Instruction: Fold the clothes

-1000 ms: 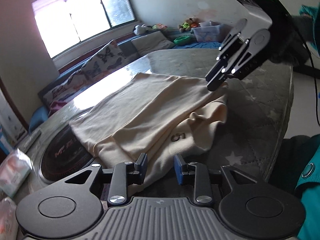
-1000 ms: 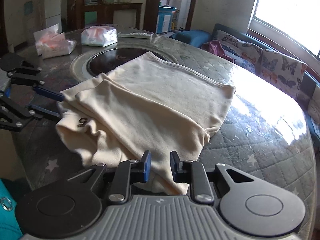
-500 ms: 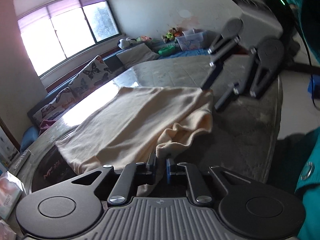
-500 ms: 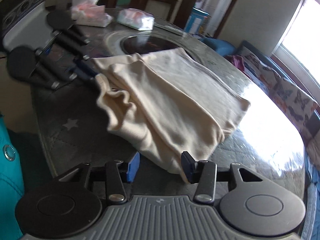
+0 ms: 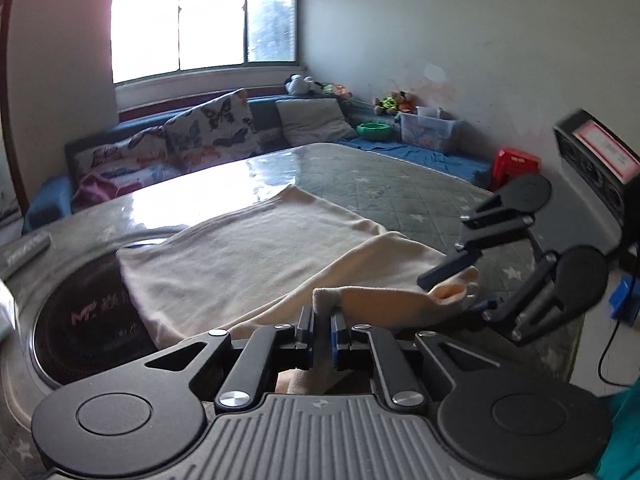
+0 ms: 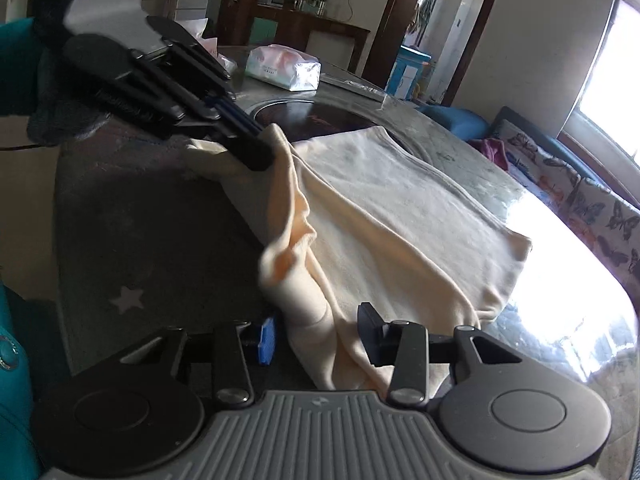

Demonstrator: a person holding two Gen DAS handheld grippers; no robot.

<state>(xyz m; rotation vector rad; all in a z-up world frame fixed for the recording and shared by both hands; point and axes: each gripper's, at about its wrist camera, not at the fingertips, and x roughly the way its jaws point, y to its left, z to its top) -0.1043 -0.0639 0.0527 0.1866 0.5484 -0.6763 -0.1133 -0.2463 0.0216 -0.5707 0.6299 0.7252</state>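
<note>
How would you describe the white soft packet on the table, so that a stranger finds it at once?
On the round table, look past the cream garment and the dark round inset to the far edge. There lies a soft plastic packet, white with pink print. It is the one lying apart, right of the left gripper.

Far side: counter [image 5: 400, 196] bare beyond the cream garment [image 5: 248, 264].
Left end: tissue packs [image 6: 284, 68] crowd the inset hob [image 6: 320, 116].

Daylight from the window [image 5: 204, 28] ahead of your left gripper [image 5: 320, 330] blows out on the glossy desk [image 6: 560, 280]. The near side under your right gripper [image 6: 316, 340] sits in shadow; fisheye bends the edges.
</note>
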